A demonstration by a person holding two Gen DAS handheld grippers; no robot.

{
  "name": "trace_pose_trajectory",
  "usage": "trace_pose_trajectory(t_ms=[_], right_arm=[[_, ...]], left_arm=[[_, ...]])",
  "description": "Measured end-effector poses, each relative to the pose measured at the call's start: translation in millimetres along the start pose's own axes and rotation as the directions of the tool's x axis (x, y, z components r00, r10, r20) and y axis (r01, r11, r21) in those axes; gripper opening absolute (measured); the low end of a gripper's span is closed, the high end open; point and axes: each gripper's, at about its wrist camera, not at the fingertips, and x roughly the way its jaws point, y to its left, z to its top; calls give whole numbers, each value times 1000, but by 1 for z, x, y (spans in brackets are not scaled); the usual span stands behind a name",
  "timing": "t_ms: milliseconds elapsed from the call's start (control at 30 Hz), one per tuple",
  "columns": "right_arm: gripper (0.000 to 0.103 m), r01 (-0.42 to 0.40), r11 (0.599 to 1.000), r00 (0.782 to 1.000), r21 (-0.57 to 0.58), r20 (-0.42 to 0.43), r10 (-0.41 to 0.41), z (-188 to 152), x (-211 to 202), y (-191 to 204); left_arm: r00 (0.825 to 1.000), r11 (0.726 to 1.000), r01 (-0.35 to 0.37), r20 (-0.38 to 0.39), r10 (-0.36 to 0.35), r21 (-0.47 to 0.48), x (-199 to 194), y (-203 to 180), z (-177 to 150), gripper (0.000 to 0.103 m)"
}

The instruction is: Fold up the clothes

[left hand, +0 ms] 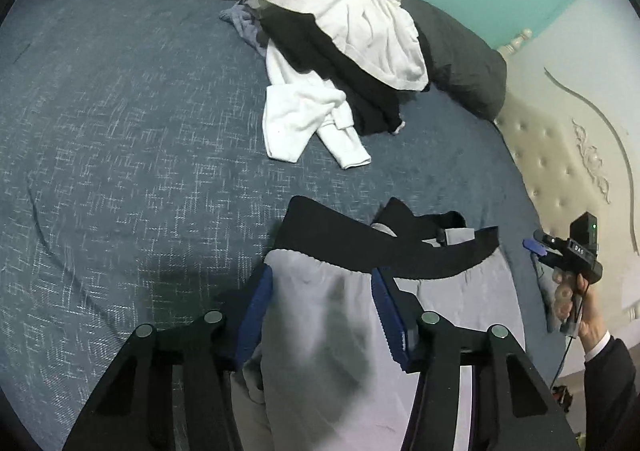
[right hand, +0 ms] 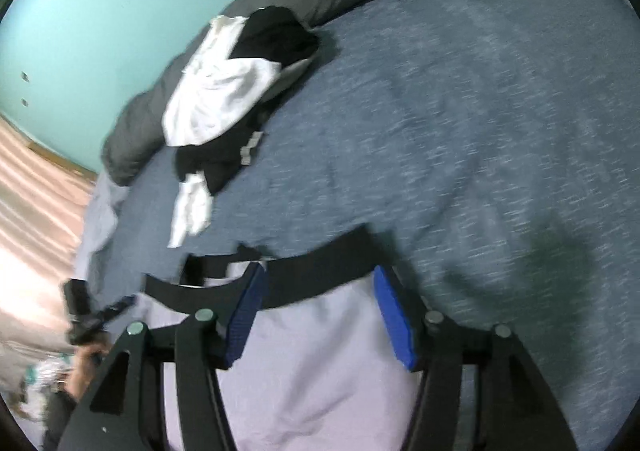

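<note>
Grey garment (left hand: 320, 331): lower part cut off | right view blurred

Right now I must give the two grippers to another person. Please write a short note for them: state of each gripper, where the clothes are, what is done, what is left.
Left gripper: open, blue fingers on either side of the light grey garment with the black waistband, not pressing it.
Right gripper: open, over the same garment near the waistband, nothing held.
Clothes: grey garment lies on the blue-grey bedspread close to the grippers; an unfolded pile of white and black clothes lies further back by the dark grey pillow.
Done: cannot tell how far the grey garment is folded.
Left: the pile.
</note>
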Motion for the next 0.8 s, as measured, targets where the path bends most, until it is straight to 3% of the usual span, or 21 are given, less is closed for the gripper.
trace_pose_trajectory(t_ms=[200, 467, 500, 600, 667, 733, 800], right_arm=[[58, 89, 990, 996, -110, -7, -91, -13, 18, -7], [58, 149, 954, 986, -261, -39, -165, -25, 61, 2], [53, 154, 951, 985, -269, -38, -171, -26, 65, 2], [32, 149, 952, 987, -268, -13, -158, -27, 68, 2], [19, 156, 950, 987, -271, 0, -162, -28, 67, 1], [12, 162, 943, 986, -291, 19, -164, -29, 64, 4], [10, 169, 934, 986, -316, 41, -165, -31, 59, 8]], left_arm=[[1000, 1000, -31, -7, 31, 2, 6, 7, 0, 56], [1000, 1000, -15, -19, 15, -23, 20, 20, -1, 56], [1000, 1000, -8, -22, 7, -24, 22, 21, -1, 54], [999, 1000, 9, -33, -10, -18, 28, 22, -3, 32], [999, 1000, 10, -35, -10, -5, 30, 20, -5, 27], [999, 1000, 11, -33, -10, 9, 31, 18, -6, 17], [1000, 1000, 1, -23, 0, 31, 28, 14, -7, 14]])
